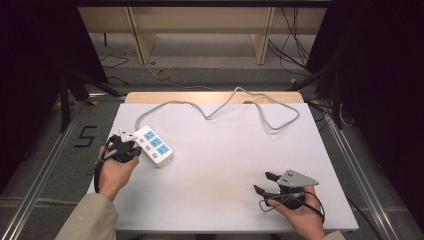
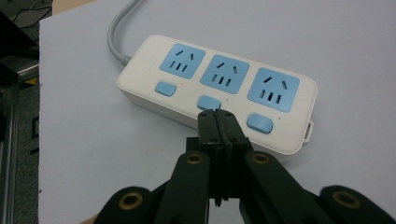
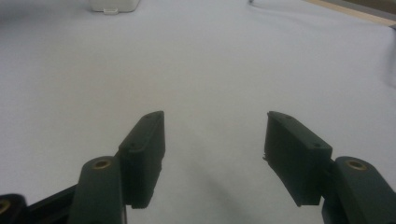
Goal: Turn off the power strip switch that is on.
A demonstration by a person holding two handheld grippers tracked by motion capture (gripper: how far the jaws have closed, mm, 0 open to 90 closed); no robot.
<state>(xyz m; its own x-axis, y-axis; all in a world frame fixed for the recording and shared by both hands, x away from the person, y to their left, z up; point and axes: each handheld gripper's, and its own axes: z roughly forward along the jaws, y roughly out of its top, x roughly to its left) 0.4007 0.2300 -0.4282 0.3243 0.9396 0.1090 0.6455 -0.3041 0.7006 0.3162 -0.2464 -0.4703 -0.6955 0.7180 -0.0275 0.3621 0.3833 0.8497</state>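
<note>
- A white table (image 1: pixel 220 165) carries a white power strip (image 1: pixel 154 145) near its left edge, lying at a slant, its grey cord (image 1: pixel 220 107) looping off toward the far side.
- The strip has three blue sockets in a row, each with a small blue switch below it; the middle switch (image 2: pixel 208 102) sits right at the tips of the left gripper (image 2: pixel 217 116).
- The step in hand looks to be pressing that middle switch: the left gripper's jaws are pressed together with nothing between them, forming one blunt tip that touches or nearly touches the button.
- The next move likely calls for a short, firm push straight down on the switch, without nudging the strip sideways.
- The left hand (image 1: pixel 117 167) holds its tool at the strip's near side, forearm coming up from the table's front edge.
- The right gripper (image 1: pixel 266 183) waits well apart at the table's right front, jaws spread wide and empty, pointing across the bare top toward the strip.
</note>
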